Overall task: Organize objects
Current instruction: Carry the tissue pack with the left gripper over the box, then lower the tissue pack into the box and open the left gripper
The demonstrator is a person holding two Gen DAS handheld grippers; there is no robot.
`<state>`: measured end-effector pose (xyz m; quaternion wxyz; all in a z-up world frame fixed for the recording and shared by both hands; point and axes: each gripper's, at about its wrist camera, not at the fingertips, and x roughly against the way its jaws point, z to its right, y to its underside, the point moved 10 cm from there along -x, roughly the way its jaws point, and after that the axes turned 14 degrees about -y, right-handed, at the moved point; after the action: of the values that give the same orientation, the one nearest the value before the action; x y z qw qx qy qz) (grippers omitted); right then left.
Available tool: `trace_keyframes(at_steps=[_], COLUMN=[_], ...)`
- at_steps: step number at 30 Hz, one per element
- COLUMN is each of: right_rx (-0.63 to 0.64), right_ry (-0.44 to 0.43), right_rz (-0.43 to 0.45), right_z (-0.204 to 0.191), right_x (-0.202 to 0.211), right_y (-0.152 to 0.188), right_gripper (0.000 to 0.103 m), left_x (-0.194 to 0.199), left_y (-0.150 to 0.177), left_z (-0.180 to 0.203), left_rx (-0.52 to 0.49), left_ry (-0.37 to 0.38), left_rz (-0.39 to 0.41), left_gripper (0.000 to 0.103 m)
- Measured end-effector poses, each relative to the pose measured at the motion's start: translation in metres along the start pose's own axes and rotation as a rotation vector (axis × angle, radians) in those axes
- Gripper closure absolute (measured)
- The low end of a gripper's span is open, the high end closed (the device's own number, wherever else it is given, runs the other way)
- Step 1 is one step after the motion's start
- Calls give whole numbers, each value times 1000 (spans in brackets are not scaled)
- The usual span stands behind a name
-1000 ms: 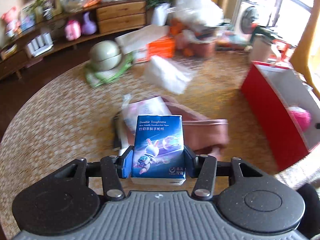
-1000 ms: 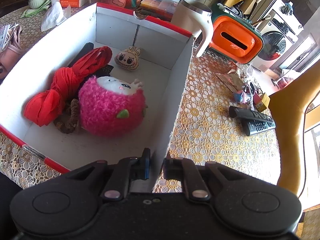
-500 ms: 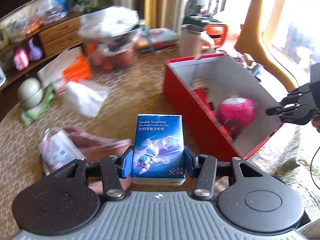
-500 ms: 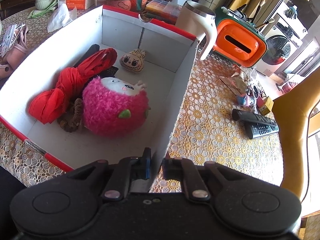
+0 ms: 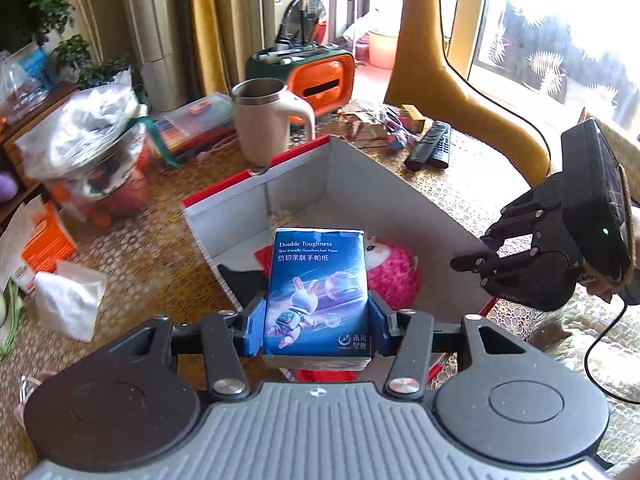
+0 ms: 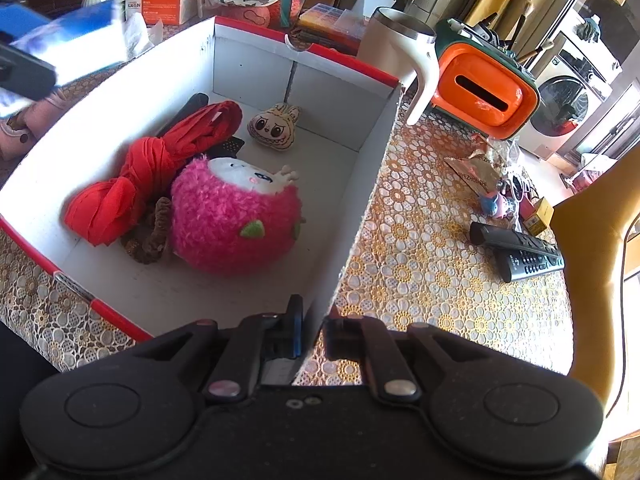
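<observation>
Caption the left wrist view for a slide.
Left gripper carries a blue tissue pack over the red-rimmed box while the right gripper pinches its wall.

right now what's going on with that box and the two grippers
A person is tidying loose items into a red-edged white cardboard box. The left gripper has its jaws clamped on a blue pack of pocket tissues, held above the box's near edge. The right gripper pinches the box's side wall, steadying it. A fuzzy pink plush toy and a bundle of red fabric lie inside.
</observation>
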<state>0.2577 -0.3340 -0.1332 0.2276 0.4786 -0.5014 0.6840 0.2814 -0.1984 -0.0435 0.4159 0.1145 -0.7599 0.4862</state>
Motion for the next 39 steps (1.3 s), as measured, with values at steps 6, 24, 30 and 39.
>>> trace_keyframes(at_steps=[6,24,30,39], right_rx=[2,11,9,6], right_ry=[-13,-27,-25,-21], right_rz=[6,0,0,-3], right_z=[0,-1,-1,0], right_x=[0,0,0,0], right_y=[0,1,1,1], right_gripper=[94,94,94,94], left_x=[-36,-135,-145,-140], left_y=[-15,-19,-15,-16], left_z=[19,30,32,28], left_rx=[-53,-66,-69,-65], left_ry=[-20,-76,-82,-84], left_rz=[-46,-192,-217,-202], left_gripper=[54,53,53,45])
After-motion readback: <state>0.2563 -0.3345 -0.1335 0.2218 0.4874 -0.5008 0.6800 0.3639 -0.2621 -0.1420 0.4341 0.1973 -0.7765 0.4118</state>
